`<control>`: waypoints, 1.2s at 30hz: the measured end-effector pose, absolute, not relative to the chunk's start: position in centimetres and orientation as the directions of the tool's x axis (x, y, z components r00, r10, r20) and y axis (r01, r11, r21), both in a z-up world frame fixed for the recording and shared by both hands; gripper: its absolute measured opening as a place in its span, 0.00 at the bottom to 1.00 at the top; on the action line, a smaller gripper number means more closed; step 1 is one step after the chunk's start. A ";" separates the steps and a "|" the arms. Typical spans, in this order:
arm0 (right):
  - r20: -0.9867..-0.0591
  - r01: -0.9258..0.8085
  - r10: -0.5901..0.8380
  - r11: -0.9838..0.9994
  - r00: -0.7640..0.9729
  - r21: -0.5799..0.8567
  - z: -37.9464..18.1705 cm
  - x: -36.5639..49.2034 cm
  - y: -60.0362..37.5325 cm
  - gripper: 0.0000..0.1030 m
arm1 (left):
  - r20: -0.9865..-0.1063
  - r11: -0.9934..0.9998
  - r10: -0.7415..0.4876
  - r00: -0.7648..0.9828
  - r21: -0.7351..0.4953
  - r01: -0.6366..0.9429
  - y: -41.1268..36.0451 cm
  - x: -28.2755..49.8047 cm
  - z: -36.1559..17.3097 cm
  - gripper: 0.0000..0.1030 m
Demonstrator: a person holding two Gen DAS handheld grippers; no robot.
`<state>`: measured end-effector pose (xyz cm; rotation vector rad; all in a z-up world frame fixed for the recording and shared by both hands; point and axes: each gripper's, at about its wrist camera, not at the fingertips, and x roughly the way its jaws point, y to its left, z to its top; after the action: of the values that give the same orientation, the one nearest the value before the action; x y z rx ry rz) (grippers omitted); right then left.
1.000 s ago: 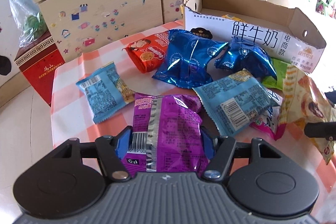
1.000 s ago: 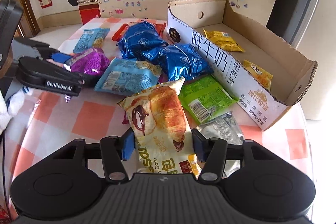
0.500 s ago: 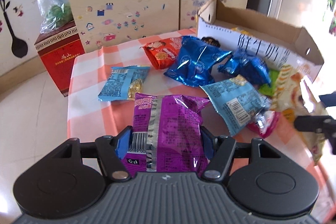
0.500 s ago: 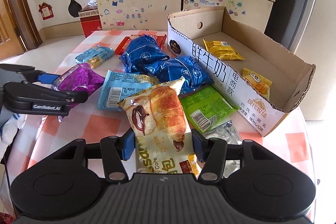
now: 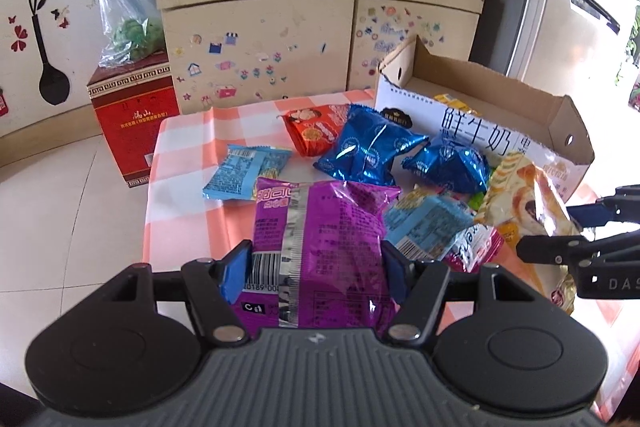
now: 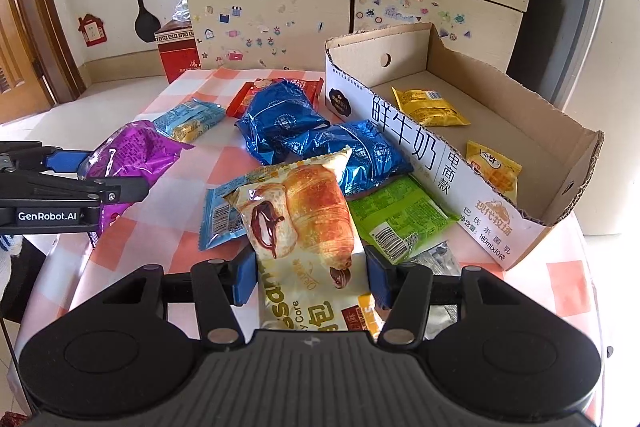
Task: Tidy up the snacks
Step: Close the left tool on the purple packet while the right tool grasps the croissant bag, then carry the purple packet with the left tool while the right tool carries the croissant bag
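The left tool [image 5: 316,269] grips the purple bag [image 5: 320,247]; the right tool [image 6: 311,277] grips the croissant pack [image 6: 308,227], both seemingly lifted over the tabletop [image 6: 168,227] near the cardboard box [image 6: 520,107].

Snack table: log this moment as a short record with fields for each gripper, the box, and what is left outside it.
left gripper: shut on purple foil snack bag, lifted
right gripper: shut on croissant bread packet
open cardboard milk box: holds two yellow packets
checked tablecloth: two blue foil bags, red packet, green packet, two light blue packets
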<state>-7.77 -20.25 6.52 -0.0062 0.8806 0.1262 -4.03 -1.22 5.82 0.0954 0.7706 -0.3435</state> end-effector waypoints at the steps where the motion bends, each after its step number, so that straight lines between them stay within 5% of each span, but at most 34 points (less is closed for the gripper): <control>1: -0.767 -0.115 0.111 0.992 0.632 0.049 6.6 -7.8 -20.2 0.59 | -0.693 0.940 -0.272 0.668 -0.043 0.338 -1.3 -4.1 5.9 0.64; 36: -0.611 0.018 0.046 0.995 0.790 0.099 14.2 -4.1 -27.3 0.60 | -0.557 0.886 -0.432 0.709 -0.115 0.450 -10.0 1.6 12.2 0.64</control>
<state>-4.12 -27.28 14.24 0.1012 0.6602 0.0153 1.62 -10.01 12.24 0.0305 0.6109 -0.4896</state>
